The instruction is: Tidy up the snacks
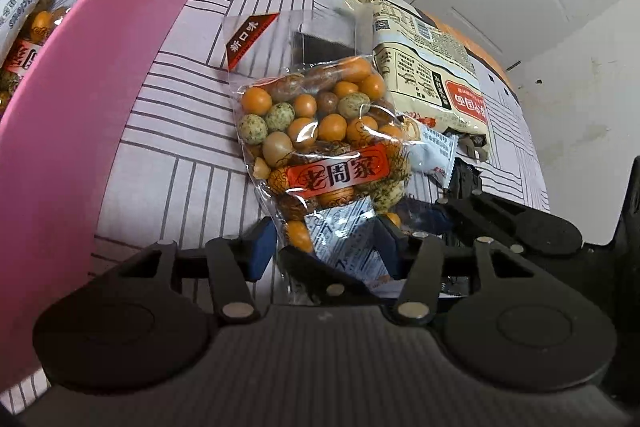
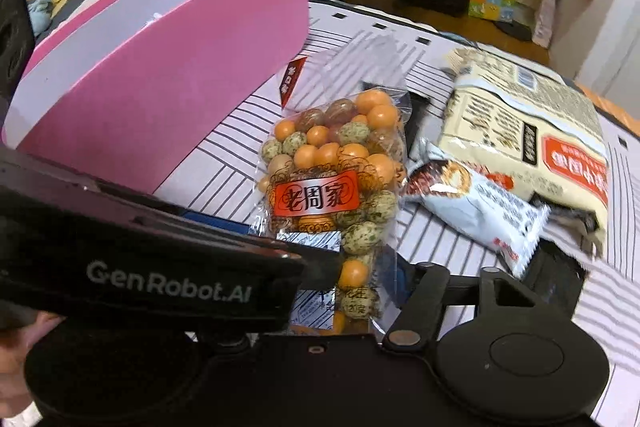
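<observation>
Striped cloth (image 1: 168, 155), nut bag (image 1: 320, 147) bottom behind left tongs (image 1: 324, 247).

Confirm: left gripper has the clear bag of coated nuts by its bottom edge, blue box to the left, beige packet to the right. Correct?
One error: the box is pink, not blue, as both wrist views show. The rest holds: the left gripper has the clear bag of coated nuts by its bottom edge, and the beige packet lies to the bag's right.
</observation>
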### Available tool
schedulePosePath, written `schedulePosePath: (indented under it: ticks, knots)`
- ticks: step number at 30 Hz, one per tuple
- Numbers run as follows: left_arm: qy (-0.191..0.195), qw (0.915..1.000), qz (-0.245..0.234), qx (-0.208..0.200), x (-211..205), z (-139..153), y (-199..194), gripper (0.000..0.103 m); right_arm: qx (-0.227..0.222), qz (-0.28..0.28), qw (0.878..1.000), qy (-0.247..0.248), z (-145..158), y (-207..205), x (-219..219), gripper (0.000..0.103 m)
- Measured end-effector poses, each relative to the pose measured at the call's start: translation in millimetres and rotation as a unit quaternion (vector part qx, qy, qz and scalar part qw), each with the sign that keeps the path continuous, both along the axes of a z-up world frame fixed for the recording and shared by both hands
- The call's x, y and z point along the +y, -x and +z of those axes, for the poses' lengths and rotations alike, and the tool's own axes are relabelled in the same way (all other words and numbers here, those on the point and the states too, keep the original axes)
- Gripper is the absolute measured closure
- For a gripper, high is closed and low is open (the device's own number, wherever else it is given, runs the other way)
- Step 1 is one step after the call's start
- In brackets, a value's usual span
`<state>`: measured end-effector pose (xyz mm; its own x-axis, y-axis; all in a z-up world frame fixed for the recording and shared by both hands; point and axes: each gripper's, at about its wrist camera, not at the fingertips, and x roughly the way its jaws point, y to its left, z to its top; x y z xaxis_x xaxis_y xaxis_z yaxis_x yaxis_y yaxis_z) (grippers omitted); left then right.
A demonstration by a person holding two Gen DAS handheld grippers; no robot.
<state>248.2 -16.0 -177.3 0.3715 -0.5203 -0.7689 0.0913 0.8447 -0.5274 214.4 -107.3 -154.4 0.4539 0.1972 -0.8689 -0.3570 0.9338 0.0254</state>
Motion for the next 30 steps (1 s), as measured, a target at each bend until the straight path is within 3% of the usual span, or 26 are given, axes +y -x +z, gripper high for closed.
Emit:
schedulePosePath:
  ticks: [4, 10, 23, 30]
  knots:
    - [0.012, 0.9998, -0.004, 0.016, 2.7, 1.0, 2.1, 0.05, 0.004, -0.008, 1.0, -0.005, 6.7, 6.8, -0.5, 0.044]
    - [0.021, 0.9993, -0.015, 0.026, 8.6, 10.9, 12.7, 0.049, 0.002, -0.02, 1.0, -0.013, 18.8, 21.8, 1.3, 0.047]
    - [0.007, 0.9968, -0.08, 0.007, 19.9, 63.1, 62.6, 0.046, -0.006, -0.066, 0.997, -0.048, 62.5, 83.7, 17.9, 0.047]
    - [-0.005, 0.9966, -0.078, -0.028, 53.2, 105.4, 85.9, 0.046, -0.043, -0.038, 0.997, -0.047, 107.8, 89.0, 56.9, 0.047]
